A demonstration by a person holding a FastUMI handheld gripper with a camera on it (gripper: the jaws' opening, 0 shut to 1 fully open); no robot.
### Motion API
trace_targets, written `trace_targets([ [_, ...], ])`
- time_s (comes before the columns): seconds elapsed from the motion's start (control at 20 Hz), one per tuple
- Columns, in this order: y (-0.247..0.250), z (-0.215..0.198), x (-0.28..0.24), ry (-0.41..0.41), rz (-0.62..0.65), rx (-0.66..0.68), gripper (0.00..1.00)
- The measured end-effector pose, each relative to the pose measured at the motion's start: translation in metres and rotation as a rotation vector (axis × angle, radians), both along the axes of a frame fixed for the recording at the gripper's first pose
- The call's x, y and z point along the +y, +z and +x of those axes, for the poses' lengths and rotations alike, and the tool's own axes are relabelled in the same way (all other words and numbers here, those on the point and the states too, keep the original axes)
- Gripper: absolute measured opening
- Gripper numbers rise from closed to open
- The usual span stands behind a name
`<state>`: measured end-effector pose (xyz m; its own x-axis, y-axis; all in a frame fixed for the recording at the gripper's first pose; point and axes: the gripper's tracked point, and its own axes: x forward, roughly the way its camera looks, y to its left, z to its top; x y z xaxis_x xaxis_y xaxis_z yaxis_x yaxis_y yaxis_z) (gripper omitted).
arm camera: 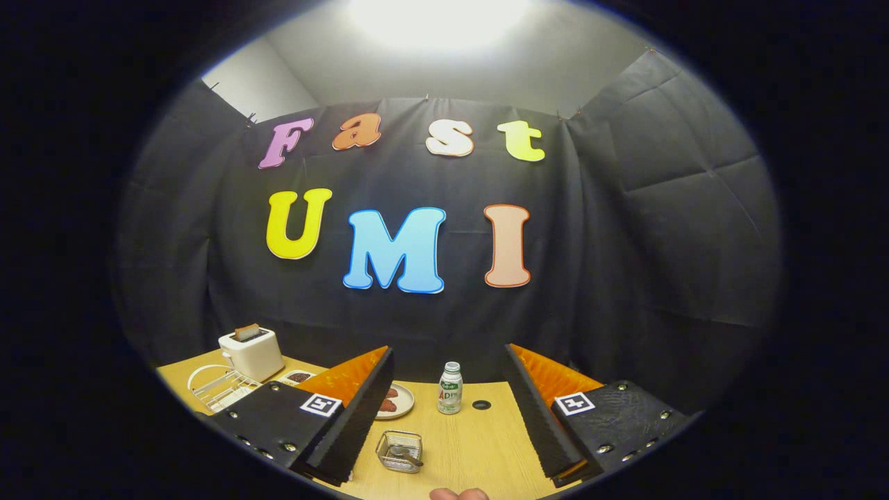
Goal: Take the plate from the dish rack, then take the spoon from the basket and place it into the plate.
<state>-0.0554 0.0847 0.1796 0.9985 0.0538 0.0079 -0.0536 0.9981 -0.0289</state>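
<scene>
My gripper (448, 389) is open and held well above the wooden table (479, 451), with nothing between its fingers. Between the fingers and low down sits a small wire basket (400, 451) with the spoon (405, 455) lying inside it. A white wire dish rack (221, 386) stands beyond the left finger, near the table's left end; I cannot make out a plate in it. A round plate (397, 401) with reddish pieces on it shows just past the left finger's inner edge.
A white toaster (251, 353) with a slice in it stands behind the rack. A small white bottle (450, 389) stands mid-table, with a dark hole (481, 404) beside it. A small dish of dark bits (298, 377) is near the toaster. A fingertip (458, 494) shows at the near edge.
</scene>
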Motion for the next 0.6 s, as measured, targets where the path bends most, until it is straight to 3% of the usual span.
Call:
trace_targets([
  [0.45,0.02,0.014,0.064,0.058,-0.012,0.037,0.96],
  [0.6,0.016,0.018,0.081,0.043,0.009,0.094,0.96],
])
